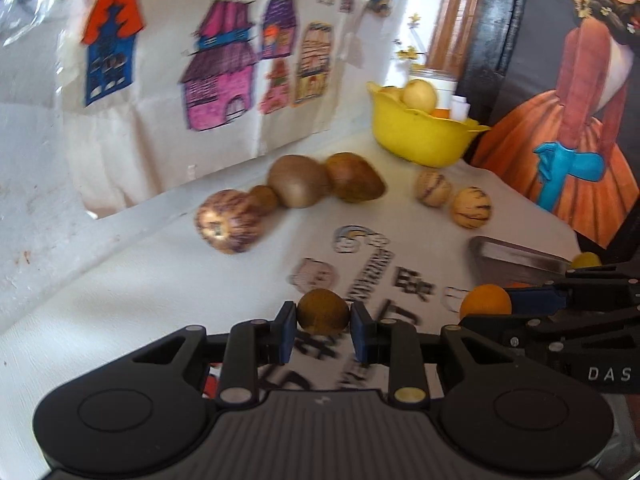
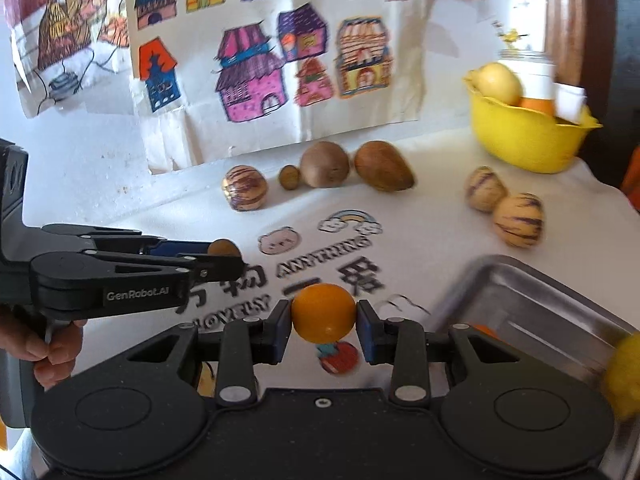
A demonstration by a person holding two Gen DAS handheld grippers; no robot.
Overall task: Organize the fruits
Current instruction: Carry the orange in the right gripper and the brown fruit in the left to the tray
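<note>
White printed cloth [image 2: 440, 216] on table, drawings on wall behind. Left gripper [image 1: 323, 318] clamps small brown fruit [image 1: 323, 311]; right gripper [image 2: 323, 318] clamps orange fruit [image 2: 323, 313], near steel tray [image 2: 532, 300].

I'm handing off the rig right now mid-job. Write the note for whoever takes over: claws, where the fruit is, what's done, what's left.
Left claw: shut on a small brown fruit, held above the cloth.
Right claw: shut on an orange fruit, beside the metal tray.
Yellow bowl at the back right already holds a pale fruit and something orange.
A yellow fruit shows at the tray's near edge, blurred.
Still loose on the cloth: three striped fruits, two large brown fruits and one tiny brown one.
Left to do: place both held fruits, then sort the six loose ones.
</note>
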